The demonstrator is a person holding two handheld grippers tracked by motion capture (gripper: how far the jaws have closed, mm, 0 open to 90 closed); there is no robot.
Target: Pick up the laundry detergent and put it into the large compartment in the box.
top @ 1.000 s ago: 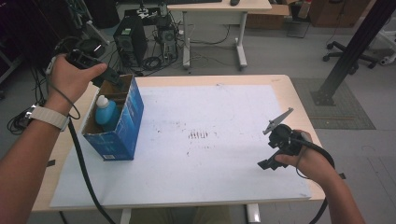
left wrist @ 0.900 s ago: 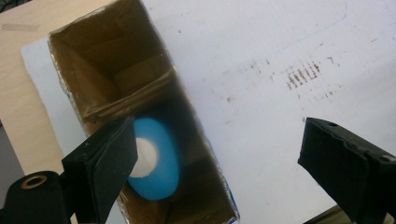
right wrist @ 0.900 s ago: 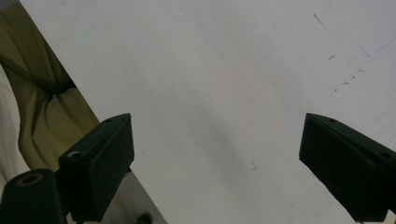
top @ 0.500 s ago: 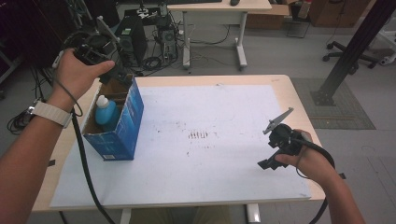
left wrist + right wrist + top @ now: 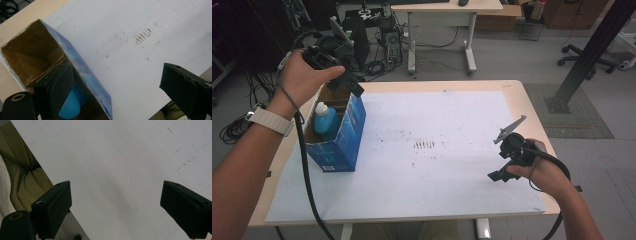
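**Colours and markings noted at the table**

Box was bright blue outside with pale streaks, plain brown card inside; bottle within it was light blue with a white cap; table showed pale wood at its edges; sheet over it was white, flecked with dark scuffs and a small cluster of short dark strokes near the middle; left gripper and right gripper were black, the right topped by a grey plate; watch strap was off-white.
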